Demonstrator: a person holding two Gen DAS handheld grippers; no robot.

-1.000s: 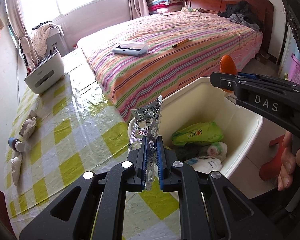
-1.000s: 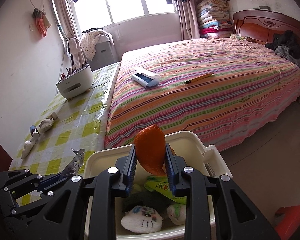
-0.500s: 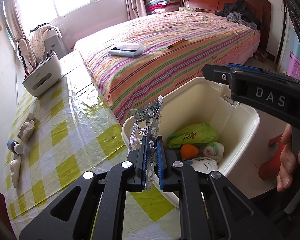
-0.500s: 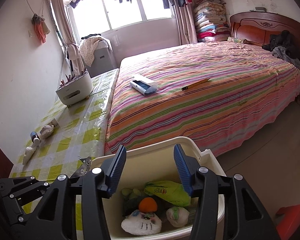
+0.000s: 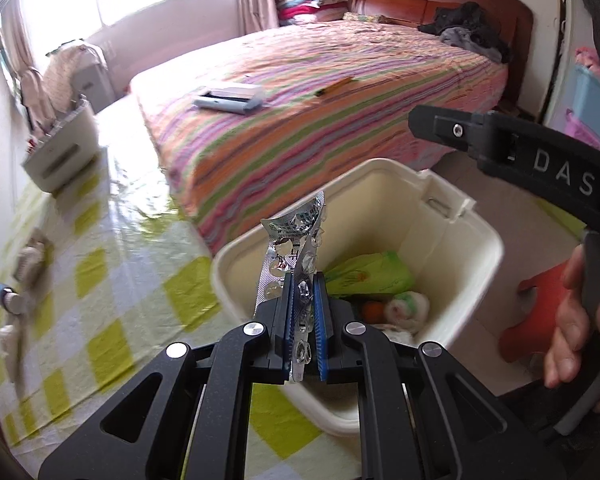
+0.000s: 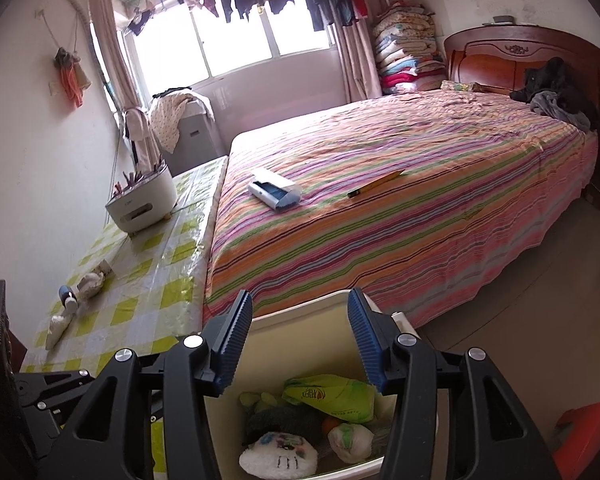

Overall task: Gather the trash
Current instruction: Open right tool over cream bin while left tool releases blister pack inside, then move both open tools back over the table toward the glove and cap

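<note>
My left gripper [image 5: 302, 300] is shut on a crumpled silver blister pack [image 5: 294, 248] and holds it over the near rim of the cream trash bin [image 5: 472, 248]. The bin holds a green packet [image 5: 372, 274], an orange peel [image 5: 370, 311] and white wads. My right gripper [image 6: 298, 336] is open and empty above the same bin [image 6: 292, 336], where the green packet [image 6: 332, 396], the orange peel [image 6: 329, 424] and a white wad [image 6: 278, 454] lie. Its black arm [image 5: 520, 152] crosses the upper right of the left wrist view.
A table with a yellow-checked cloth [image 5: 100, 280] stands left of the bin, with small white items [image 6: 88, 282] and a white organiser box [image 6: 142, 200]. A striped bed [image 6: 400, 200] carries a grey case [image 6: 274, 192] and a pencil [image 6: 374, 184]. A red stool [image 5: 540, 312] is on the right.
My right gripper opened and dropped the orange peel into the bin, then rose slightly. My left gripper moved right, closer over the bin, still holding the blister pack.
</note>
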